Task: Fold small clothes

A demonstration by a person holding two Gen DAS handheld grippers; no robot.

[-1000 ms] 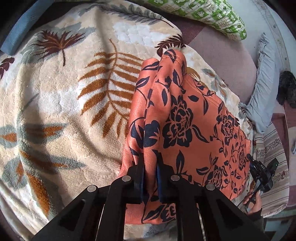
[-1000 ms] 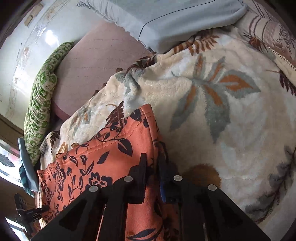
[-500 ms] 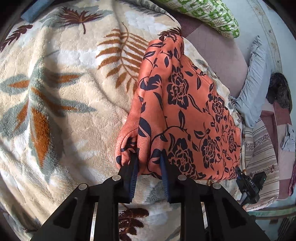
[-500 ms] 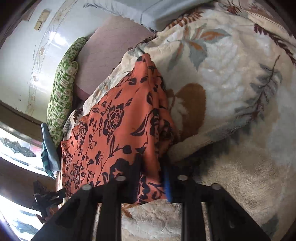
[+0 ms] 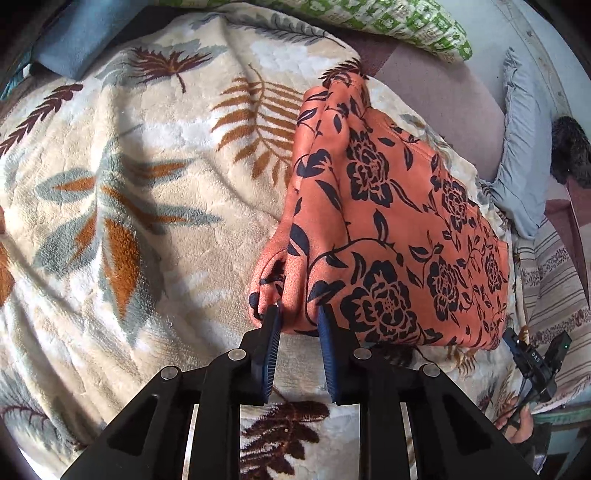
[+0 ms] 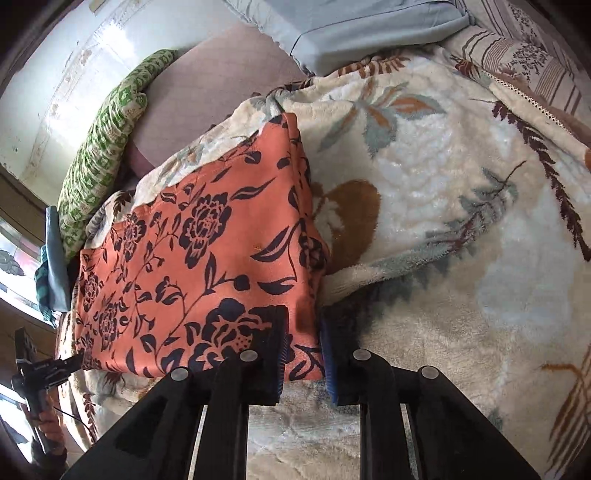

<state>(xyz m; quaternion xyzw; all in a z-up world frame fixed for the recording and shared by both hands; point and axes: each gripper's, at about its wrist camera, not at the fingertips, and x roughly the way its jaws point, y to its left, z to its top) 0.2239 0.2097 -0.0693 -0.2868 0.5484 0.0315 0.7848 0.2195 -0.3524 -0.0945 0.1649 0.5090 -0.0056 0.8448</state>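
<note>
Your orange floral garment [image 5: 388, 229] lies folded flat on the leaf-print blanket [image 5: 122, 206] that covers the bed, its near edge turned toward both cameras and its far end reaching toward the mauve cushion [image 5: 436, 92]. Your left claw [image 5: 298, 317] sits at the garment's near left corner: the jaws stand a little apart, the blue pads [image 5: 271, 332] flank a fold of cloth at the hem, and a visible gap remains on the inner side of each, so the cloth is between them but not pressed. Your right claw [image 6: 301, 328] sits at the near right corner of the same garment [image 6: 207, 251]; its jaws are opening, with the corner of the fabric lying between them and the pads [image 6: 282, 343] no longer pressing on it. In the right wrist view the garment's right edge runs alongside a raised ridge of the blanket [image 6: 424, 192]. A green patterned pillow [image 6: 103, 147] rests against the wall beyond the mauve cushion [image 6: 218, 81], and a pale blue pillow [image 6: 351, 29] lies at the top of that view. In the left wrist view the right claw appears small at the garment's far right corner, with fingers of your hand [image 5: 517, 424] below it.
</note>
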